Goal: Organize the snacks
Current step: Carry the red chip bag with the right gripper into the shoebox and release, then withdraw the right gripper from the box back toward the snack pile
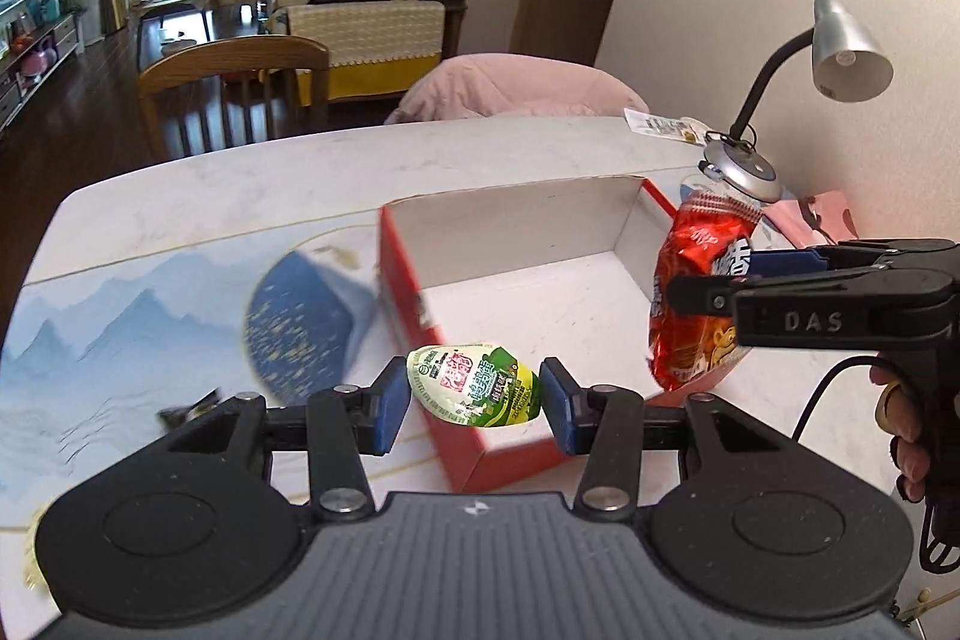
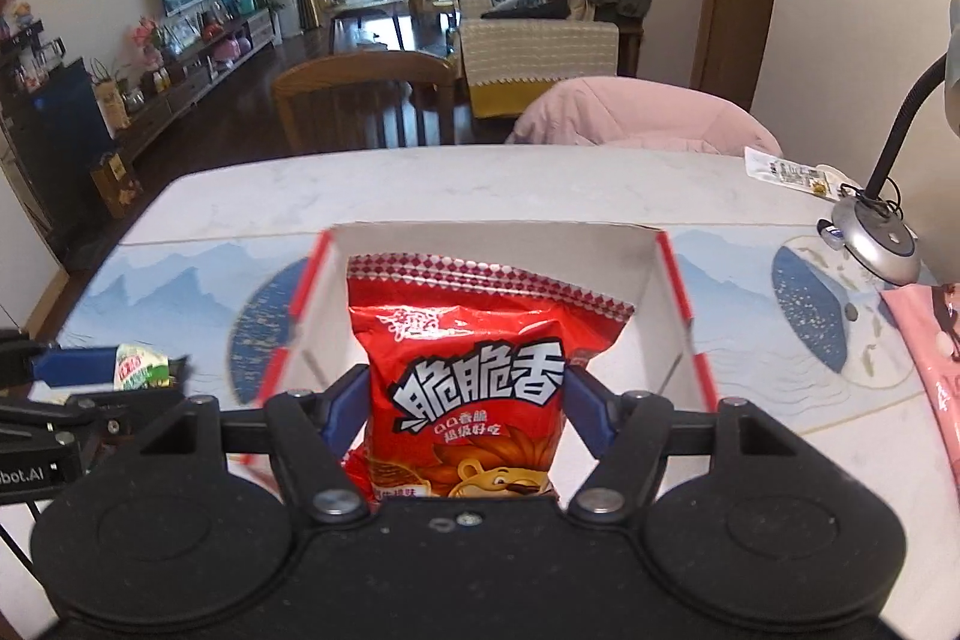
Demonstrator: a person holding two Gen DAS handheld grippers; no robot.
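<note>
My left gripper is shut on a small green and white snack packet and holds it over the near left corner of the red box. My right gripper is shut on a red snack bag and holds it upright above the near edge of the box. The box is open on top, white inside, and nothing shows on its floor. In the left wrist view the right gripper and red bag hang over the box's right wall. The left gripper with the green packet shows at the right wrist view's left edge.
The box stands on a marble table with a blue mountain-print mat. A silver desk lamp stands at the back right, a small packet behind it, and pink packaging at the right. Chairs stand at the far edge.
</note>
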